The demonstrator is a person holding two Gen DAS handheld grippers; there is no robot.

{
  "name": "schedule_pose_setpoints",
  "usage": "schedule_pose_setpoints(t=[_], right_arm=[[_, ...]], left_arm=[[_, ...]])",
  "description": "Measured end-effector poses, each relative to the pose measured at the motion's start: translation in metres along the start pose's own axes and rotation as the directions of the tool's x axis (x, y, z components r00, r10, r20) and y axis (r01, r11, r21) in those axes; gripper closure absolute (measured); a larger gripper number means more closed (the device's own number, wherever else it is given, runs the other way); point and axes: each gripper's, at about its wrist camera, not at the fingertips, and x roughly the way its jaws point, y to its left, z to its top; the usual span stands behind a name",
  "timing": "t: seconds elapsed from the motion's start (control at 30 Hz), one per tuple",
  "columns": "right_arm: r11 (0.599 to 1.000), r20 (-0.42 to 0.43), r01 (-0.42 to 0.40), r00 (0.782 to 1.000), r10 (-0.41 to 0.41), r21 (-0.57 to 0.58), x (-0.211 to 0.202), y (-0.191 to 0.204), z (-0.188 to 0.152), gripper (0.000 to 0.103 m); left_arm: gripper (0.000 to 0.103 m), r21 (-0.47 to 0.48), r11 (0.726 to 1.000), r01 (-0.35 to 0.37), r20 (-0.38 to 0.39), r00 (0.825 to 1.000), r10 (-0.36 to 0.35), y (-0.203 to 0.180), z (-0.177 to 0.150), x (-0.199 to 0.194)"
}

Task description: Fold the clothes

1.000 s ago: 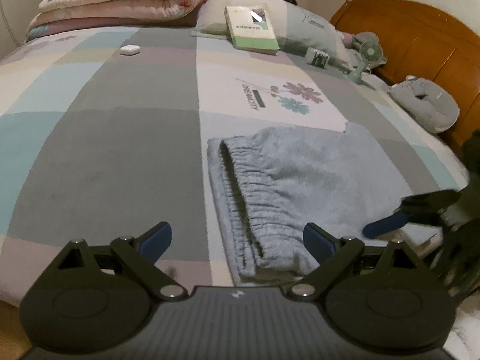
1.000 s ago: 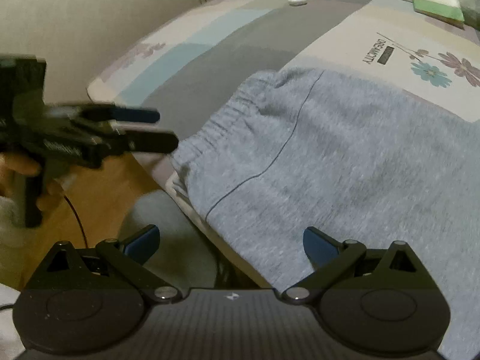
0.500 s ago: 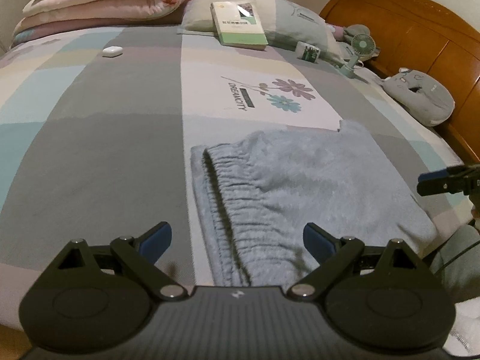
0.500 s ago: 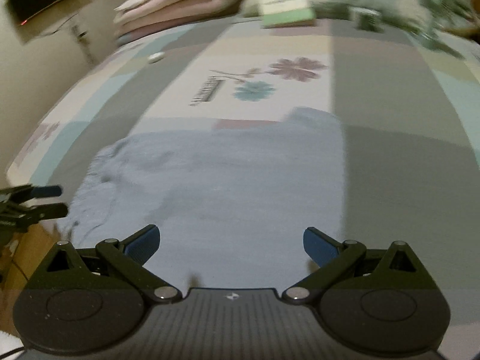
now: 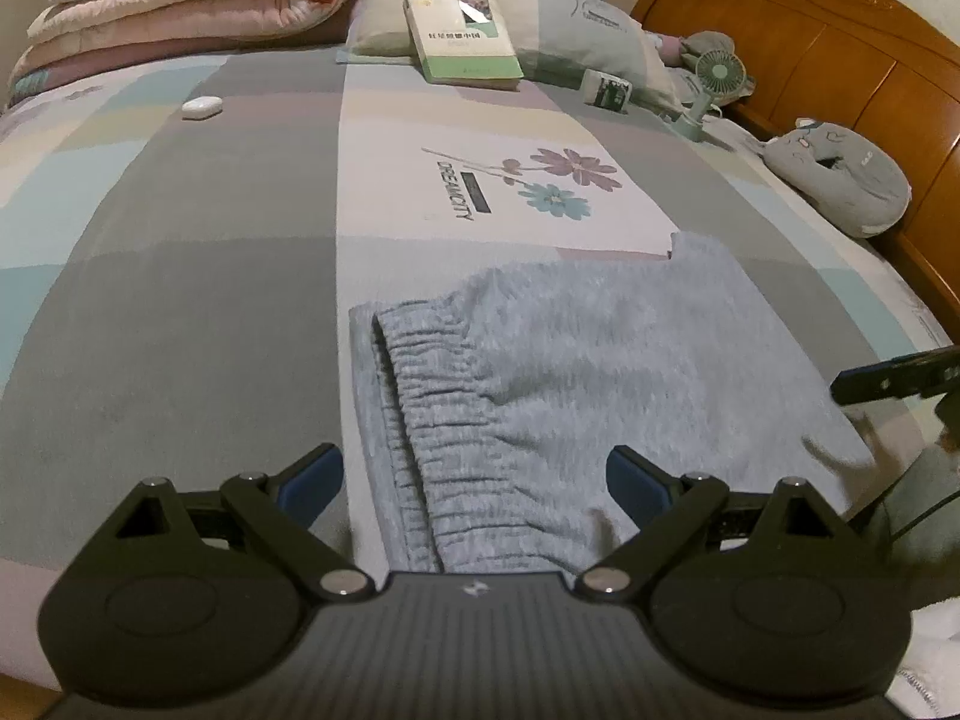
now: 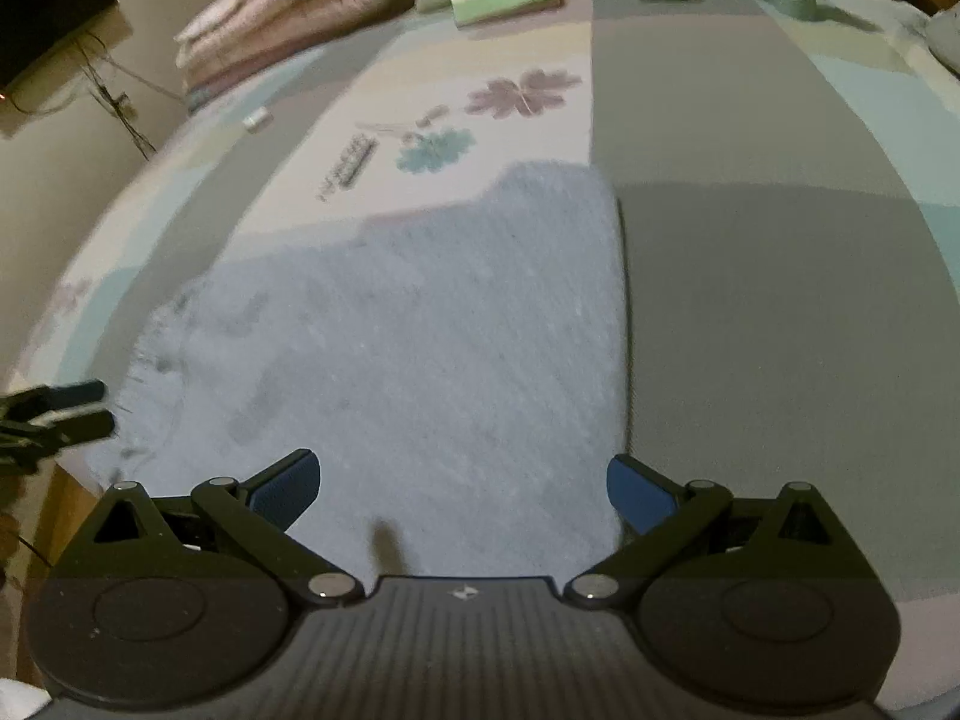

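The grey folded trousers lie flat at lower centre of the left wrist frame, on the patchwork bedspread, elastic waistband toward the left. The left gripper hangs above the waistband, jaws wide, holding nothing. The right gripper hovers over the garment's other end, also spread wide and empty. A green book leans on a pillow at upper centre.

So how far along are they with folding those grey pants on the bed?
Partly done, it seems: the grey pants lie flat on the bed in a compact block, apparently folded over already, elastic waistband at one side. In hand: nothing. The left gripper and right gripper are both open, one near each end. Left: probably another fold, if a smaller bundle is wanted.
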Motion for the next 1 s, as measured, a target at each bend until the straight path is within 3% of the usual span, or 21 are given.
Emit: schedule_pose_setpoints(t=[0.2,0.3,0.37,0.47,0.53,0.67,0.83,0.9,1.0], right_arm=[[0.996,-0.026,-0.084,0.996,0.084,-0.014,0.005,0.016,0.001,0.000],[0.999,-0.063,-0.047,0.997,0.047,0.015,0.017,0.009,-0.001,0.000],[0.998,-0.050,-0.027,0.998,0.030,0.053,0.014,-0.002,0.000,0.000],[0.991,0.001,-0.059,0.998,0.059,0.119,0.002,-0.021,0.005,0.000],[0.983,0.023,-0.100,0.995,0.097,0.157,-0.001,-0.036,0.010,0.000],[0.955,0.018,-0.170,0.985,0.171,0.243,0.007,-0.068,0.018,0.000],[0.898,0.001,-0.290,0.952,0.307,0.331,0.025,-0.091,0.017,0.000],[0.877,0.006,-0.331,0.936,0.351,0.347,0.030,-0.095,0.020,0.000],[0.842,0.019,-0.387,0.912,0.410,0.375,0.043,-0.102,0.030,0.000]], left_arm=[[0.009,0.007,1.000,0.005,-0.003,1.000,-0.005,-0.003,0.002,0.001],[0.009,-0.006,1.000,0.021,-0.011,1.000,-0.021,0.000,0.001,0.004],[0.009,-0.027,0.999,0.036,-0.018,0.999,-0.037,0.005,0.001,0.006],[0.009,-0.094,0.993,0.070,-0.017,0.997,-0.072,0.018,0.003,0.011],[0.009,-0.204,0.974,0.098,-0.019,0.994,-0.104,0.036,0.005,0.018],[0.009,-0.425,0.886,0.184,-0.057,0.972,-0.230,0.078,0.004,0.041],[0.009,-0.488,0.828,0.276,-0.071,0.933,-0.353,0.096,0.006,0.053],[0.008,-0.506,0.802,0.318,-0.081,0.908,-0.411,0.100,0.008,0.060],[0.007,-0.506,0.783,0.361,-0.082,0.884,-0.461,0.101,0.017,0.074]])
